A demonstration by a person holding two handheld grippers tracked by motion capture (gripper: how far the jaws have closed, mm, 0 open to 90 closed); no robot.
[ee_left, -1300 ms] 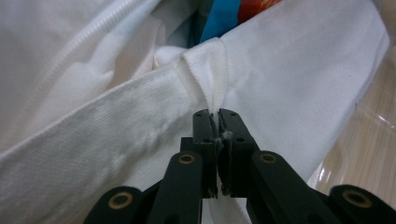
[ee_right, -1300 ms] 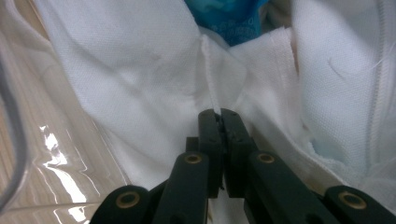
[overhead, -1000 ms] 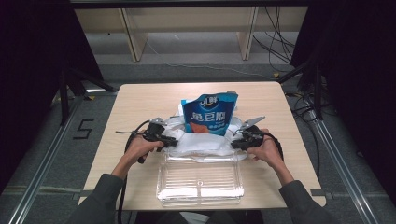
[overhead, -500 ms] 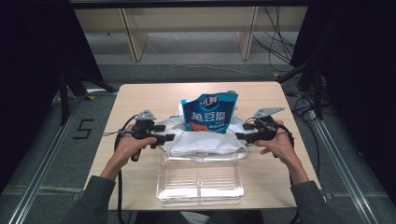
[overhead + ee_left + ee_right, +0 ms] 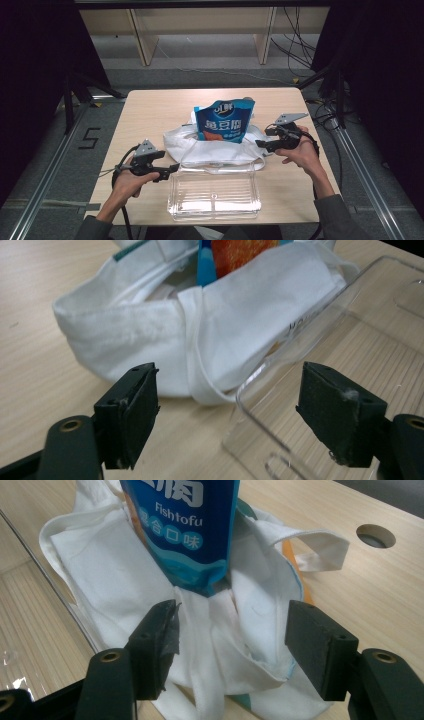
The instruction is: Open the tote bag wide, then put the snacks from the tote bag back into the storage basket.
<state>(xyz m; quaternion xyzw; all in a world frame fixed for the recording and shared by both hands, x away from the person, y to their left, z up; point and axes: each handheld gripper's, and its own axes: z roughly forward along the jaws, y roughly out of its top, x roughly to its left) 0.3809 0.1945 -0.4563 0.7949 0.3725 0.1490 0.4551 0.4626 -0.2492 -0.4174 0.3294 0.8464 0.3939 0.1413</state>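
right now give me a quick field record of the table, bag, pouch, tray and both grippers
table: light wood table, round hole near the bag in the right gripper view
bag: white cloth bag slumped mid-table, straps loose
pouch: blue snack pouch standing upright in the bag, printed "Fishtofu"
tray: clear plastic tray at the near edge, touching the bag
left gripper: jaws have just been opening, nothing between them, beside the tray's corner
right gripper: jaws have just been opening, apart from the cloth, at the bag's right end
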